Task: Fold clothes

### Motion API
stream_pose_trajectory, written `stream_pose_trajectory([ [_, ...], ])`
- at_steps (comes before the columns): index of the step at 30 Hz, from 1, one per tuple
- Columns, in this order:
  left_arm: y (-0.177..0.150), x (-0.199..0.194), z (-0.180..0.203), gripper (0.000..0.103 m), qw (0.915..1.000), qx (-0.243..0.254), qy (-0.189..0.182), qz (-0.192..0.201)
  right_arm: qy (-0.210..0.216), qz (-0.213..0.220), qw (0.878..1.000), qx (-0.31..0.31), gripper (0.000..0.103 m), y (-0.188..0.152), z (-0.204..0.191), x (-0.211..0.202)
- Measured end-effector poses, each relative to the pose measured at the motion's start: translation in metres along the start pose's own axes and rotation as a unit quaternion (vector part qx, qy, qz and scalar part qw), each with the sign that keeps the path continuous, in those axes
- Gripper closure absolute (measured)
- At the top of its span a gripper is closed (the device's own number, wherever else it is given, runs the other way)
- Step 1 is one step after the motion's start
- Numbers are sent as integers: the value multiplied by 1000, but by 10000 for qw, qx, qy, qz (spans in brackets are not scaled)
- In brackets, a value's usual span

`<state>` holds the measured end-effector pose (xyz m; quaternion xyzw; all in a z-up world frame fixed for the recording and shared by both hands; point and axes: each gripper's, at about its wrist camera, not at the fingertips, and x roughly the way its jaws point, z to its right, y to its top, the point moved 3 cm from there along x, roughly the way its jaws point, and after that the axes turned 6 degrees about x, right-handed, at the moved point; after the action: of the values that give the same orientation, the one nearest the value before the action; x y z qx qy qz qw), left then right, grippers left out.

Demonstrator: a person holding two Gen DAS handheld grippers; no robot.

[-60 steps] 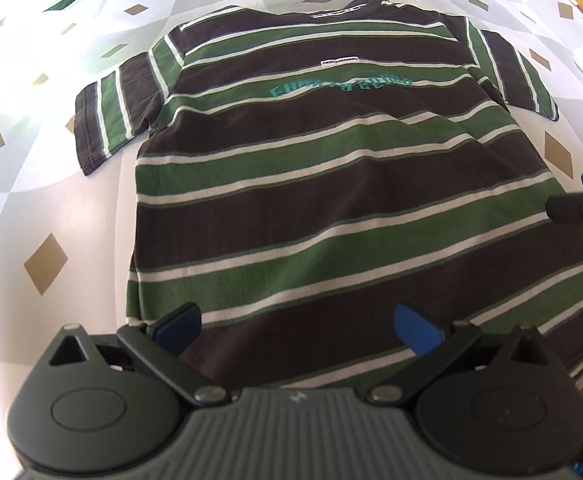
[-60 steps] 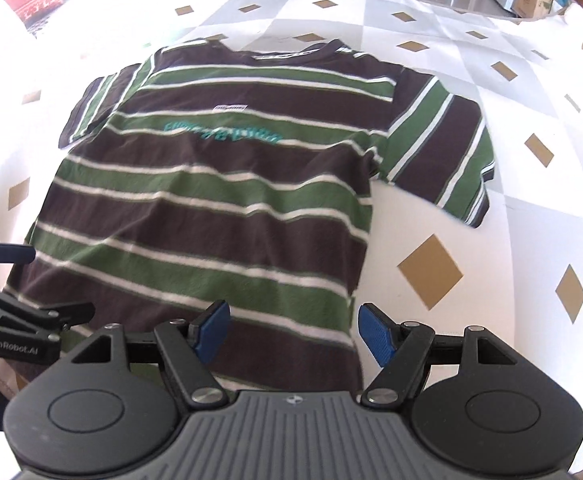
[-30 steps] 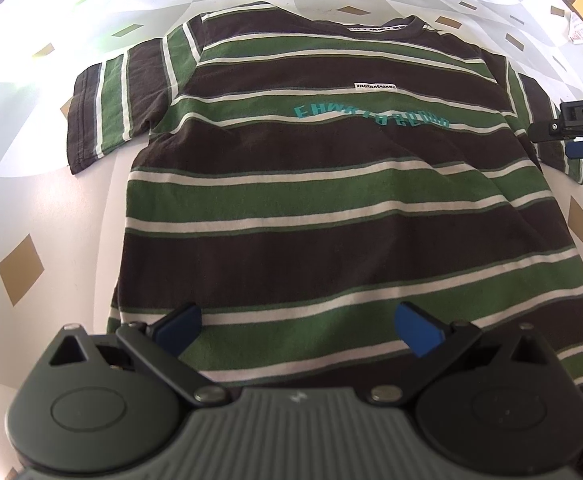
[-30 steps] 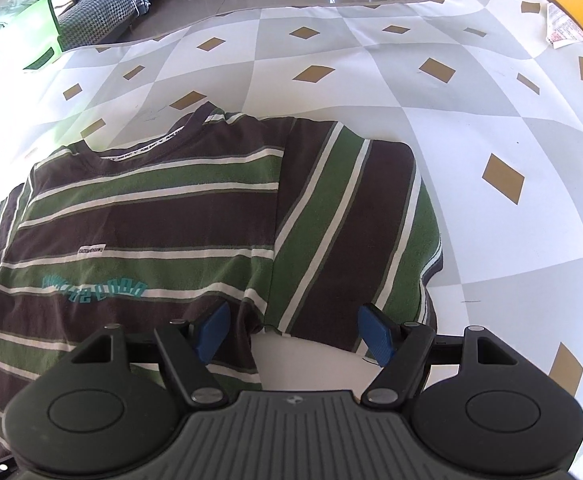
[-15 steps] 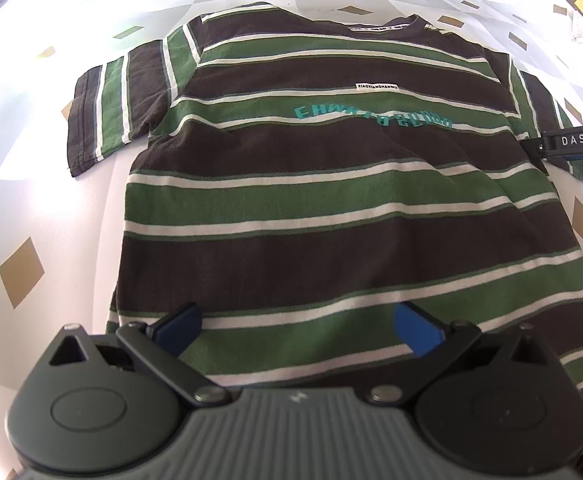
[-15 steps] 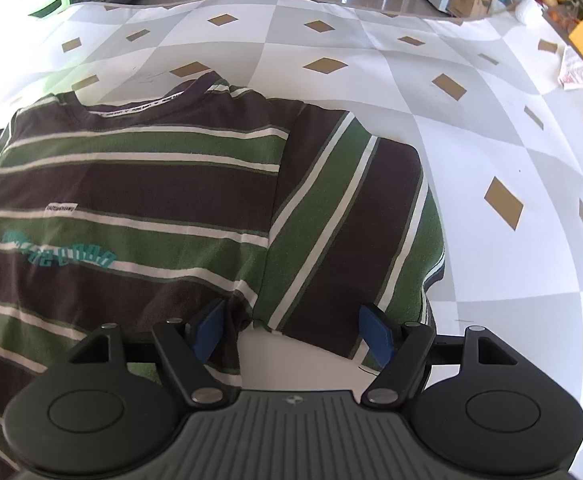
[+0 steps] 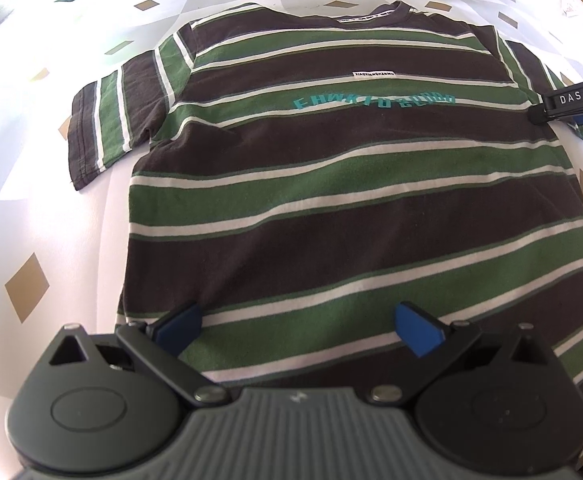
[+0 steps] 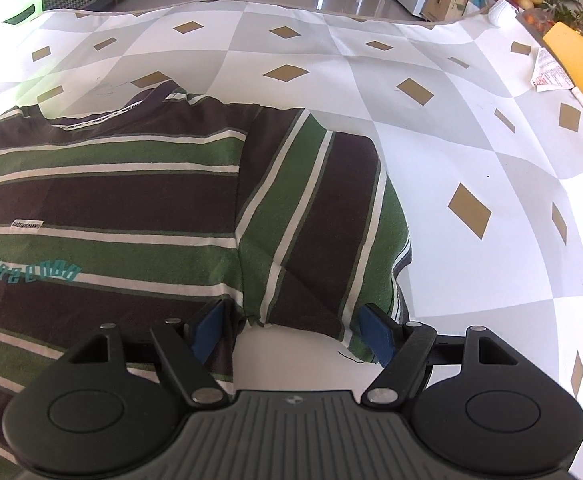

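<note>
Lying flat: T-shirt, tablecloth.

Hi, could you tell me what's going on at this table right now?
A person with a gripper in each hand is starting to fold a striped T-shirt lying flat, front up, on a checked tablecloth. The left gripper sits open over the hem. The right gripper is open at the bottom edge of one sleeve, its jaws either side of it. Nothing is gripped and no fold has been made yet.
</note>
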<state>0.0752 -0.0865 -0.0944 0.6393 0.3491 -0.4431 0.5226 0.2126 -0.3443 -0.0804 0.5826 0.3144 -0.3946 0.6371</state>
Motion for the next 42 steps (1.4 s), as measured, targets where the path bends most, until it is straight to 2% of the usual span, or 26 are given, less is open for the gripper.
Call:
stream_pose_trajectory([
  [4,-4,-1,2,0,10000,61,-3,28,2,-46,10000,38,32,0,-2,-6],
  [6,-5,-5,-3,0,9999,-76,-80,67,114,19,9999,-77,33,-2,-7,-17],
  [8,-5,-9,-10,0,9995,-231,-120,159,326,107,9992,-198,33,-5,-14,-30],
  [10,-4,-14,-19,0,9991,-300,45,300,567,90,9980,-248,33,-11,-21,-42],
  [12,-1,-19,-27,0,9981,-369,243,424,890,-5,9955,-323,33,-19,-30,-52],
  [15,4,-26,-43,0,9957,-661,274,593,1327,-180,9898,-496,33,-33,-46,-65],
  [18,9,-28,-56,0,9933,-908,277,659,1574,-315,9838,-796,33,-51,-65,-75],
  [23,14,-26,-67,0,9918,-955,525,673,1497,-435,9799,-1243,33,-78,-85,-83],
  [27,19,-21,-83,0,9887,-1238,556,635,1518,-587,9813,-1025,33,-92,-86,-85],
  [30,23,-18,-97,0,9849,-1441,722,632,1453,-655,9826,-955,33,-102,-89,-88],
  [34,25,-12,-108,0,9809,-1641,878,574,1438,-689,9805,-1151,33,-115,-99,-92],
  [39,25,4,-108,0,9812,-1583,1032,380,1552,-757,9743,-1444,33,-128,-113,-93],
  [42,22,14,-111,0,9784,-1570,1329,228,1502,-752,9710,-1700,32,-135,-120,-92],
])
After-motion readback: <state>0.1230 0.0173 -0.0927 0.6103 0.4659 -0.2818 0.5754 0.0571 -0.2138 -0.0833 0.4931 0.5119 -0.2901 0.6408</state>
